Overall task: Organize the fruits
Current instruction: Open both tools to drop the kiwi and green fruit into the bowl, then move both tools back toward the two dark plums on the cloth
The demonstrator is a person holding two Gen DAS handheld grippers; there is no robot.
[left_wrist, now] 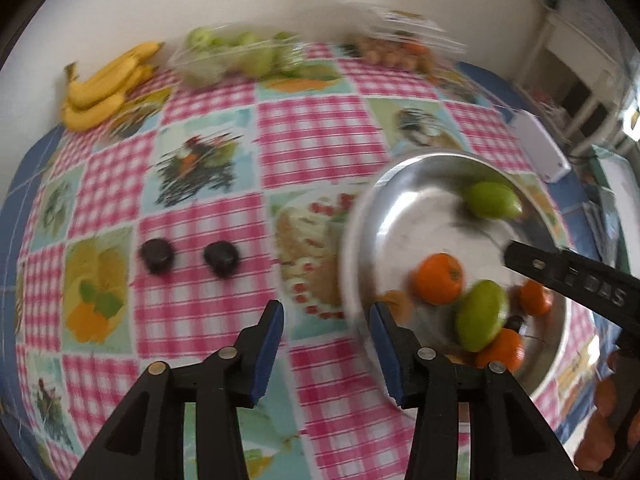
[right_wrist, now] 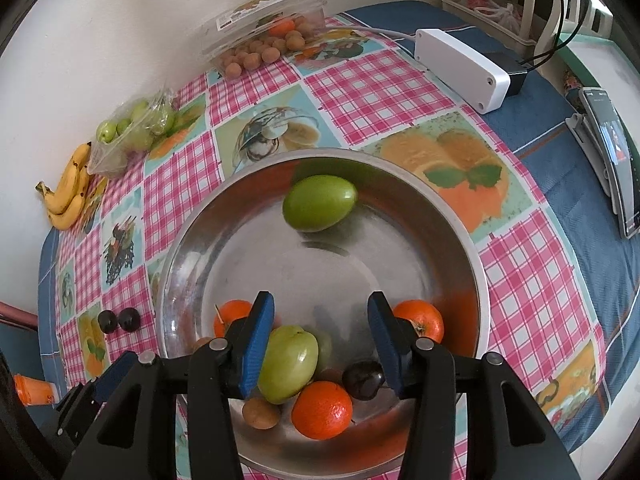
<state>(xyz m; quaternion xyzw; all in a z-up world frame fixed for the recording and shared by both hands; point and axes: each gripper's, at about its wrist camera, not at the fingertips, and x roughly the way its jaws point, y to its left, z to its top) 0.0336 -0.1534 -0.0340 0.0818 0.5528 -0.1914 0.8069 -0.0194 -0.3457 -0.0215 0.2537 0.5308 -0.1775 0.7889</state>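
The left claw is held open above the checked cloth on the table, with nothing between its blue pads; the view from it is blurred. Two dark plums are seen ahead of it and to its left, side by side and apart. The steel bowl lies just to its right, its rim near the right pad. The right claw is also held open, over the near part of the bowl, and grips nothing. Below and between its pads lie a green fruit, an orange and a dark plum; another green fruit sits well ahead of it at the far side. Bananas and two packs of fruit are seen far ahead to its left, by the wall.
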